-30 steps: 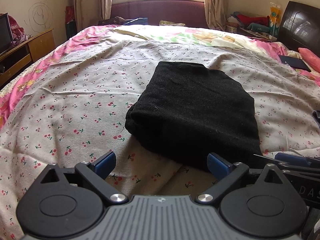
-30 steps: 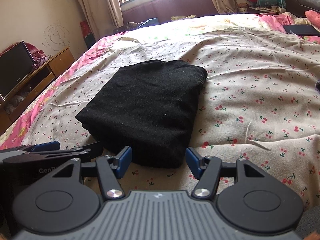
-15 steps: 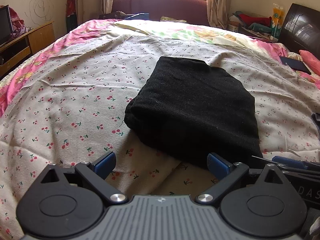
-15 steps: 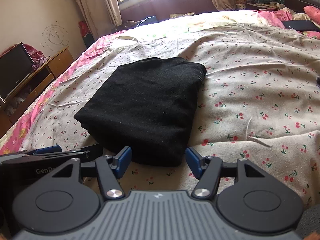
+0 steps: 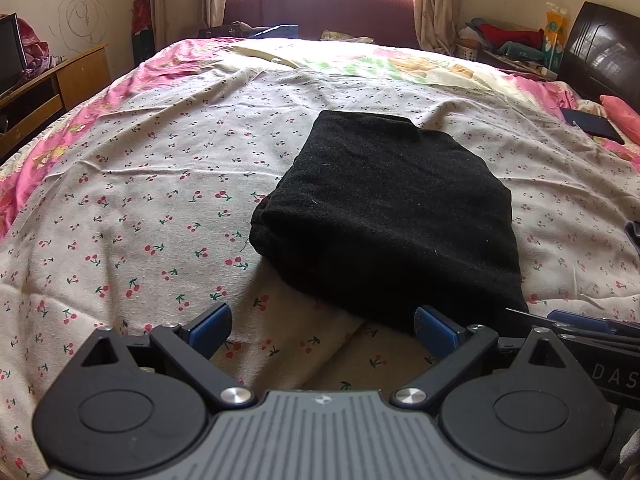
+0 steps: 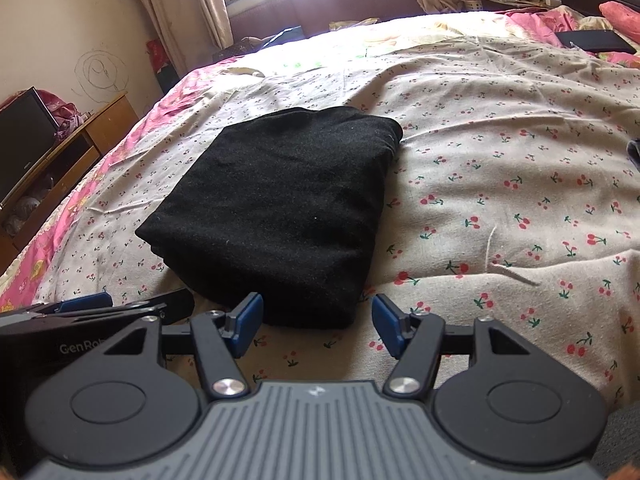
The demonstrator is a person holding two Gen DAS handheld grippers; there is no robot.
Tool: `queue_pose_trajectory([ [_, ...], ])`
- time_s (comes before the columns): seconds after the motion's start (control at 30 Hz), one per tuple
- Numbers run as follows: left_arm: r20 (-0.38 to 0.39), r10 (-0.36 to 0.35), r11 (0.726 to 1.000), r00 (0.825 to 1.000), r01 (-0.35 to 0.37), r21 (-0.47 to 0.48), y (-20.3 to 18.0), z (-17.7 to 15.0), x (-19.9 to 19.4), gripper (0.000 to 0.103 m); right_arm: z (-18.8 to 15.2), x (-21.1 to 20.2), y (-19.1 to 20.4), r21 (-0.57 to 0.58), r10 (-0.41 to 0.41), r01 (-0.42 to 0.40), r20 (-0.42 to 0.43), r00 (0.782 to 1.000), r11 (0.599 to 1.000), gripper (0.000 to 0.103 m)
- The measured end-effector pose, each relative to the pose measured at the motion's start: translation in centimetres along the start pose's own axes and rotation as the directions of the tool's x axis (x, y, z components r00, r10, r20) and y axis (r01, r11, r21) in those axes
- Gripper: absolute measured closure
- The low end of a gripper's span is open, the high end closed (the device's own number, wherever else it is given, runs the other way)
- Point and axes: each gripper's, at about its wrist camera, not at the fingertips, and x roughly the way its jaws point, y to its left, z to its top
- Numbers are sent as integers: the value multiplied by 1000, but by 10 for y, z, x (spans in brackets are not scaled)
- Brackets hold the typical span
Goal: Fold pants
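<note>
The black pants (image 5: 388, 216) lie folded in a thick rectangle on the cherry-print bedsheet (image 5: 152, 184), mid-bed. Just near of them, the 2 grippers tilt downward side by side: left gripper (image 5: 322, 330) and right gripper (image 6: 318, 322), jaws spread, gripping nothing.

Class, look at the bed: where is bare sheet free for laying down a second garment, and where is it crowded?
Free: the cherry-print sheet between the folded black pants and the pink quilt edge, and the stretch on the pants' other side. Crowded: the near edge, where the open left gripper and right gripper sit, and the corner holding the dark flat case.
</note>
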Motion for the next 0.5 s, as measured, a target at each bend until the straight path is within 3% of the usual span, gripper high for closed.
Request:
queue_pose_trajectory([
  [0.5, -11, 29, 999, 1000, -28, 39, -4, -1, -1, 0, 0, -1, 0, 3, 10, -10, 4, 1000, 1000, 41],
])
